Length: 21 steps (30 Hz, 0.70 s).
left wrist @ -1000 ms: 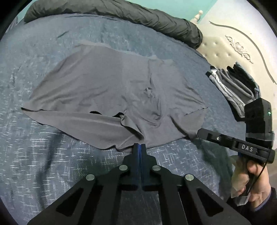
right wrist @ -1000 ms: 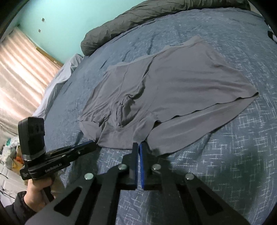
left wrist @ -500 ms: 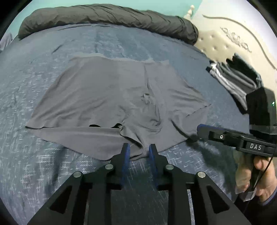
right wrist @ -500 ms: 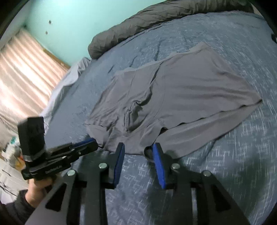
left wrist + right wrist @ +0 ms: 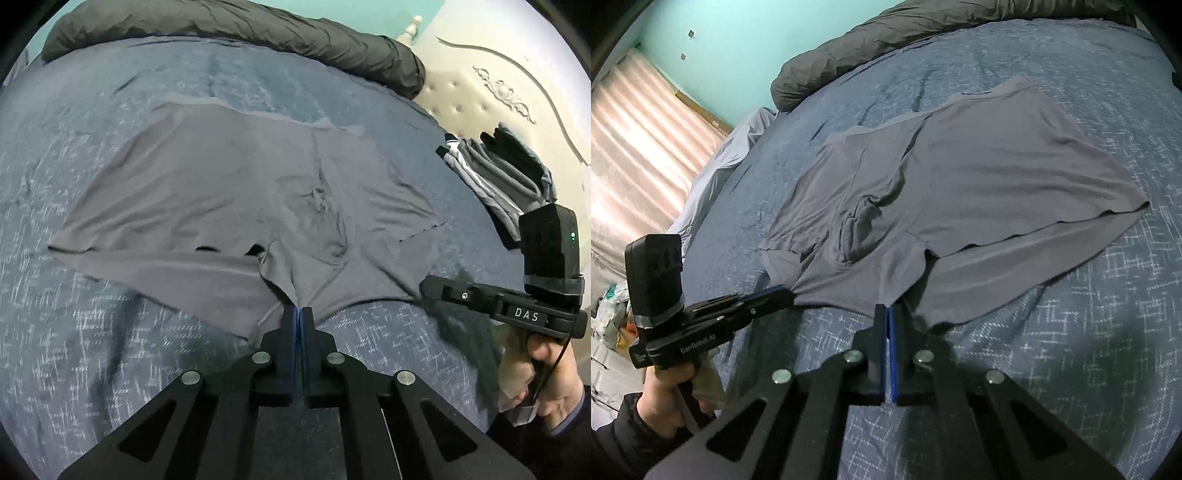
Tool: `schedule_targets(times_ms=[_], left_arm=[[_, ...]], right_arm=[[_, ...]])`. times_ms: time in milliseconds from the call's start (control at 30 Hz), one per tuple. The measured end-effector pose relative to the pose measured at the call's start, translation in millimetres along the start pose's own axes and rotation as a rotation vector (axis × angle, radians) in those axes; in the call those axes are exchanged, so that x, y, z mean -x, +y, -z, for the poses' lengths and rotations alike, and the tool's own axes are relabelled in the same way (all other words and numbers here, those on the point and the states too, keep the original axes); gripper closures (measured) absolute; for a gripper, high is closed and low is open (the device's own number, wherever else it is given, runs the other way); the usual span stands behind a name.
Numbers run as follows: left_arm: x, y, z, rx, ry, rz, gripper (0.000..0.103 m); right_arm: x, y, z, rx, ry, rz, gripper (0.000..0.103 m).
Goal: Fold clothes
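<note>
Both pairs of tongs have just been closing after standing apart half a second ago, and each now has the near hem of the grey shorts [image 5: 229, 199] between its tips; the cloth is puckering toward them where it lay flat before.

Going left to right in the left wrist view: the shorts are lying spread on the blue bedspread [image 5: 92, 350], waistband away from the camera, leg openings toward it; the left gripper [image 5: 297, 314] is sitting at the middle of the near hem, its blue-lined fingers pressed together on a pinch of fabric; further right the right gripper [image 5: 428, 286] is biting the hem's right corner, a hand [image 5: 550, 384] wrapping its handle; a stack of folded clothes [image 5: 498, 177] is resting near the cream headboard [image 5: 491, 96]; a dark rolled duvet [image 5: 258, 33] is running along the far edge of the bed.

In the right wrist view, pink curtains [image 5: 639, 140] are hanging at far left; the left gripper [image 5: 783, 291] is gripping the hem's left corner; the right gripper [image 5: 888, 312], tips together, is clamping the hem near the crotch.
</note>
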<state>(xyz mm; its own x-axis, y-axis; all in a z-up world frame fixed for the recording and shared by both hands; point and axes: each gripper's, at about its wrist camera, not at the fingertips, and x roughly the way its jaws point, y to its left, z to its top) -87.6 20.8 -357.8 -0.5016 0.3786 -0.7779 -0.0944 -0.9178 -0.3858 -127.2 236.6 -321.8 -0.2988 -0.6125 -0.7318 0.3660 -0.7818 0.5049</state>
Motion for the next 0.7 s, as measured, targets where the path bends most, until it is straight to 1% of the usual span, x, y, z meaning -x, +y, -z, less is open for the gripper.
schedule_targets(times_ms=[100, 233, 300, 367, 467, 633, 700], left_arm=[[1, 5, 4, 0.039, 0.013, 0.025, 0.101], [3, 7, 3, 0.040, 0.014, 0.028, 0.101], [3, 6, 4, 0.031, 0.021, 0.030, 0.101], [-1, 8, 4, 0.039, 0.040, 0.038, 0.101], [-10, 12, 8, 0.080, 0.063, 0.044, 0.101], [-10, 14, 8, 0.111, 0.067, 0.037, 0.100], [-7, 14, 6, 0.116, 0.066, 0.029, 0.097]], right_arm=[[3, -5, 4, -0.017, 0.012, 0.015, 0.102], [1, -16, 4, -0.062, 0.017, 0.026, 0.102], [3, -21, 4, -0.082, 0.016, 0.015, 0.102], [4, -22, 3, -0.085, 0.019, 0.011, 0.102], [-2, -21, 5, -0.077, 0.051, 0.021, 0.102], [-4, -23, 4, -0.079, 0.070, 0.014, 0.102], [-5, -22, 3, -0.082, 0.079, 0.016, 0.102]])
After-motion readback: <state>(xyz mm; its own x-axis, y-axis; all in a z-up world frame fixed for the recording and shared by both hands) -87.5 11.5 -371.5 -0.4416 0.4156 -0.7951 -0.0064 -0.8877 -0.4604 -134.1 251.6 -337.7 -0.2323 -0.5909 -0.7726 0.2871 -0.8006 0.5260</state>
